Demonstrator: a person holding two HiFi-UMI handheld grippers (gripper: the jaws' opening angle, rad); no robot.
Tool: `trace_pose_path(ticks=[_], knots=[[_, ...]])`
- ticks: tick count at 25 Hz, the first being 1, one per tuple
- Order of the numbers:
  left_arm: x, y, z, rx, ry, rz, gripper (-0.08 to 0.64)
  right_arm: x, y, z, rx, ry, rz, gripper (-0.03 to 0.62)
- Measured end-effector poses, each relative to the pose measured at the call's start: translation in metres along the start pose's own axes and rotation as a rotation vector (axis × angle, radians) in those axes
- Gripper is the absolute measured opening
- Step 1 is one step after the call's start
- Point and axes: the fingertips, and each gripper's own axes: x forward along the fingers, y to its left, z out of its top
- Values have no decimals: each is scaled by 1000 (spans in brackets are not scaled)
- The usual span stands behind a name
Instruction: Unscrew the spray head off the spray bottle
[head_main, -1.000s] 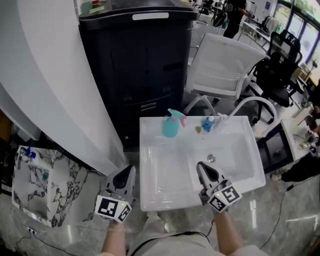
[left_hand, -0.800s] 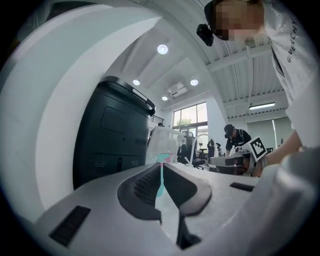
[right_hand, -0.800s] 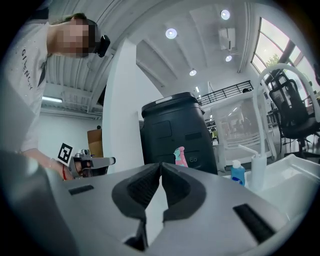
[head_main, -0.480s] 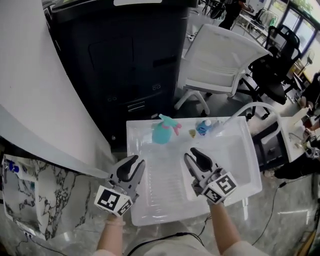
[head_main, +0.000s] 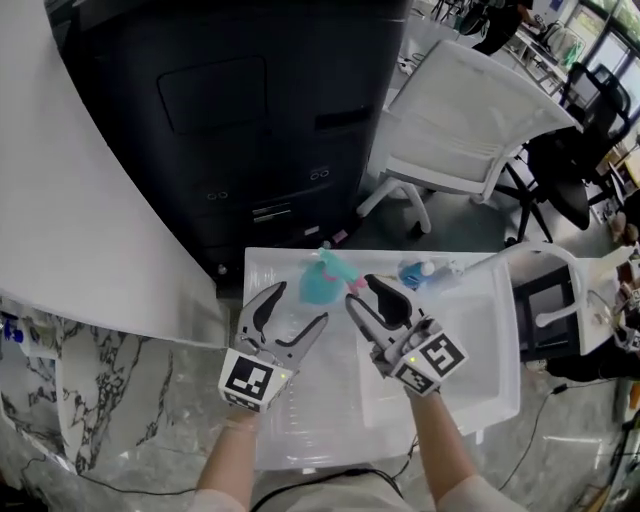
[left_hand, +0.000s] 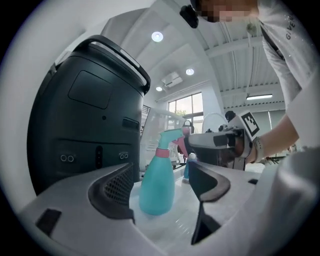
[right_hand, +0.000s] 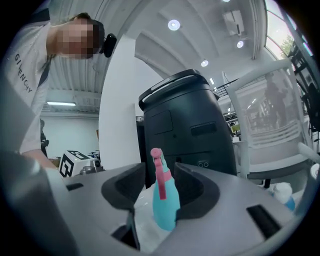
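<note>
Just beyond left gripper, spray bottle.

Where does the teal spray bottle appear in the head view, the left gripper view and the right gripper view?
Head view: spray bottle at centre, at the white basin's far edge.
Left gripper view: low centre, framed by the open jaws, untouched.
Right gripper view: low centre, framed by the open jaws.
Shared landmark: the dark cabinet behind it.

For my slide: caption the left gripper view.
Left tongs, jaws just opening, frame the upright teal spray bottle ahead, not yet gripping it.
</note>
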Motion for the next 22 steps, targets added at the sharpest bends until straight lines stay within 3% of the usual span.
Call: trace_pose_path(ticks=[5,10,13,22], knots=[[35,0,-17,73,71,-22,364,21,-4,-2,-6,12,61,193],[58,5,-27,122,124,9,367,36,-2,-5,-30,36,121,192],[67,4,-33,151,147,15,366,39,0,-5,-43,41,147,163],[77,1,-40,173,174,-82,356,40,5,-2,-75,32,201,74]])
